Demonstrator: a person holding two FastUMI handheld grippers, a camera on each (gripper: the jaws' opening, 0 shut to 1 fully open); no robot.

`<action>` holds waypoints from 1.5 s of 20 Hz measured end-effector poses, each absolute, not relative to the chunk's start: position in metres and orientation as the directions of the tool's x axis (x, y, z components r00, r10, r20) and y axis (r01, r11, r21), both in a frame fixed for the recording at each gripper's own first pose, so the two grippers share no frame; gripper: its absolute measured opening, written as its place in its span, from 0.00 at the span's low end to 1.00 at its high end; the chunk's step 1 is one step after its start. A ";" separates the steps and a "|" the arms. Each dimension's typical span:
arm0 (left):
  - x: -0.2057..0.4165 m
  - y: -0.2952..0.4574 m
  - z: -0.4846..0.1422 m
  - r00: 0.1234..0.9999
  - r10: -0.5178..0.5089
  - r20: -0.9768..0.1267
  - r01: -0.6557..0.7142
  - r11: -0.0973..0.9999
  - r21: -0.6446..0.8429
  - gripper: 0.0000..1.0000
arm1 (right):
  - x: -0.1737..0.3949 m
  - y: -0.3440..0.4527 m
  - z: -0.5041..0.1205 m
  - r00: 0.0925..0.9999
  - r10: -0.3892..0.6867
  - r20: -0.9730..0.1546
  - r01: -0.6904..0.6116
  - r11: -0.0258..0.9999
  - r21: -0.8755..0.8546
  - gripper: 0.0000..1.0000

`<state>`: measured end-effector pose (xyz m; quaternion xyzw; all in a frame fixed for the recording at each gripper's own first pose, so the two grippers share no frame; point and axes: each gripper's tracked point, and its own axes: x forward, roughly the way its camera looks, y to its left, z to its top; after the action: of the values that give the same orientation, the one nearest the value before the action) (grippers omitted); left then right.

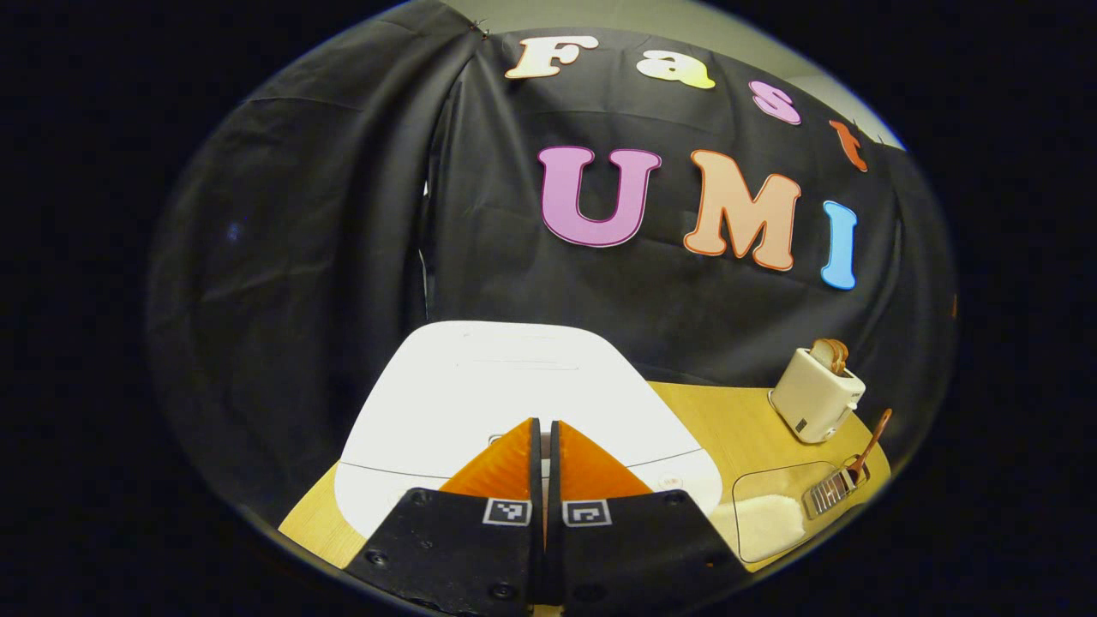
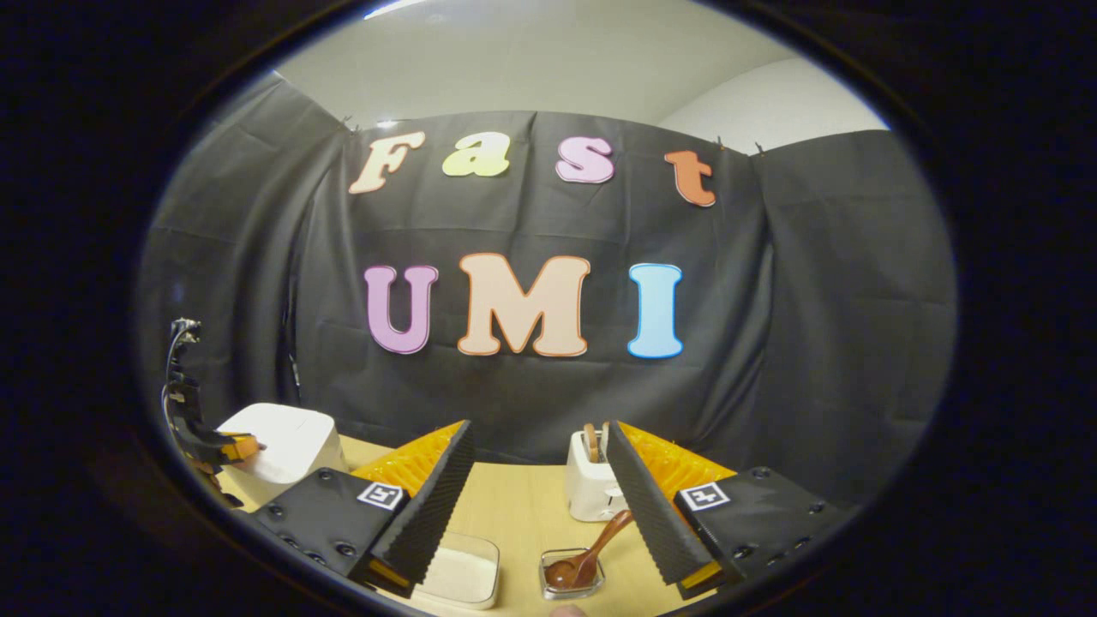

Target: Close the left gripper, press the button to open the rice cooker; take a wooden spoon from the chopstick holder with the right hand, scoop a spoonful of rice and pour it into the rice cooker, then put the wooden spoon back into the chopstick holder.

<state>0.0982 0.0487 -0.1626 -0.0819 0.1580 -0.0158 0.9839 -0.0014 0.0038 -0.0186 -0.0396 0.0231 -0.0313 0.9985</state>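
Left hand-held gripper [image 1: 542, 428] is pinched narrow, tips over the closed white rice cooker [image 1: 480, 386] at the tabletop [image 1: 728, 428] left edge. Right hand-held gripper [image 2: 538, 467] gapes wide and empty above the wooden spoon [image 2: 591, 553] in its chopstick holder [image 2: 572, 576], rice container [image 2: 463, 578] just beside.

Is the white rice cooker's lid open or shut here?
Shut: the white rice cooker shows its lid flat down, with the closed left gripper over it.
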 end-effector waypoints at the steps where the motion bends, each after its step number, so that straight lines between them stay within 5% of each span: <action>1: 0.100 0.049 -0.162 0.951 -0.044 -0.305 -0.005 0.988 -0.156 0.00 | -0.003 0.003 -0.017 0.997 -0.063 -0.037 0.060 0.995 -0.082 0.96; 6: 0.103 0.048 -0.108 0.983 -0.021 -0.184 0.009 0.998 -0.069 0.00 | -0.006 -0.015 -0.016 0.996 -0.080 -0.031 0.078 0.995 -0.067 0.96; 8: 0.103 0.043 -0.087 0.990 -0.046 -0.137 0.035 0.996 -0.078 0.11 | -0.005 -0.022 -0.017 0.996 -0.089 -0.030 0.087 0.994 -0.062 0.96; 11: 0.095 0.035 -0.055 0.996 -0.060 -0.068 0.055 0.996 -0.069 0.60 | 0.000 -0.032 -0.019 0.995 -0.095 -0.032 0.094 0.994 -0.052 0.96; 14: 0.084 0.023 -0.028 0.996 -0.086 -0.004 0.085 0.995 -0.045 0.87 | 0.005 -0.040 -0.023 0.995 -0.097 -0.032 0.096 0.994 -0.054 0.96; 23: 0.041 -0.014 0.012 0.988 -0.141 0.061 0.145 0.988 -0.062 0.93 | 0.037 -0.079 -0.067 0.989 -0.108 -0.099 0.104 0.994 -0.037 0.96; 30: 0.024 -0.010 0.015 0.994 -0.102 0.041 0.104 0.993 -0.047 0.93 | 0.071 -0.106 -0.137 0.961 -0.105 -0.255 0.116 0.993 0.026 0.99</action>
<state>0.0239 -0.0105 0.0146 -0.0245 -0.0190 -0.0517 0.9982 0.0707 -0.1058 -0.1369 0.0202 0.1276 -0.0559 0.9900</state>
